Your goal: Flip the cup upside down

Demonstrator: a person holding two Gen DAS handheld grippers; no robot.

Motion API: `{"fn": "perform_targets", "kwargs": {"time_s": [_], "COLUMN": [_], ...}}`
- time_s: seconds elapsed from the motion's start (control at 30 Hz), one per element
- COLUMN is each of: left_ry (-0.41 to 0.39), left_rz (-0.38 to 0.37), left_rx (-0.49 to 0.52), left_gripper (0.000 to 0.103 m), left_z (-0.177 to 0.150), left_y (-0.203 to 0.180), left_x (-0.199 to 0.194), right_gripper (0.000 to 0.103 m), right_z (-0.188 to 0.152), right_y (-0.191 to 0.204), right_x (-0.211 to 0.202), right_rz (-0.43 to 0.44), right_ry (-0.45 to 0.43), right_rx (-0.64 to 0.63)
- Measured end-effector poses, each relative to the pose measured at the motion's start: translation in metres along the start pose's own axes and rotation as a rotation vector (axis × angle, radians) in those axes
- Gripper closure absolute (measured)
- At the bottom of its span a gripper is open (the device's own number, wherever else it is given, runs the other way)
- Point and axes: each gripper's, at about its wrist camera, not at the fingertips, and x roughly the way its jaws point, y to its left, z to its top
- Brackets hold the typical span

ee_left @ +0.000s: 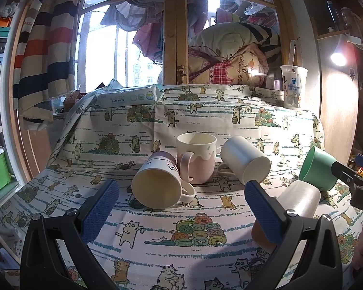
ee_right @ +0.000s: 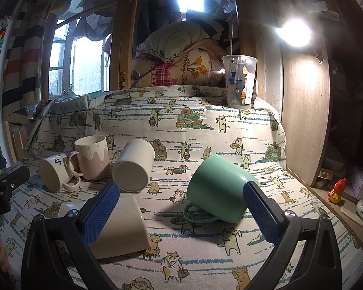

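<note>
Several cups sit on a cat-print cloth [ee_left: 157, 241]. A white mug with a purple base [ee_left: 157, 183] lies on its side, mouth toward me. A pink drip-glaze mug [ee_left: 198, 159] stands upright. A cream mug [ee_left: 244, 160] lies on its side. A green mug [ee_right: 220, 188] lies tilted on its side, between my right gripper's fingers [ee_right: 181, 207]; that gripper is open. A beige speckled cup [ee_right: 123, 227] lies by its left finger. My left gripper [ee_left: 181, 207] is open and empty, in front of the white mug.
A baby-wipes pack [ee_left: 130, 96] lies at the back left. A clear plastic cup [ee_right: 239, 82] with a straw stands at the back right. A wooden panel [ee_right: 305, 120] borders the right side. Small toys [ee_right: 336, 191] lie beyond the right edge.
</note>
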Motion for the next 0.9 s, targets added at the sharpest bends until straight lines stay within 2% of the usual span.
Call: {"fn": "perform_targets", "kwargs": {"time_s": [0.9], "left_ry": [0.001], "left_rz": [-0.006], "left_rx": [0.001], "left_gripper": [0.0], "left_z": [-0.0001], "left_y": [-0.001], "left_x": [0.0005], "right_gripper": [0.0], "right_z": [-0.0001], "right_y": [0.0001], "right_x": [0.0002], "right_rz": [0.0], "right_ry": [0.001], "right_rx": [0.0]}}
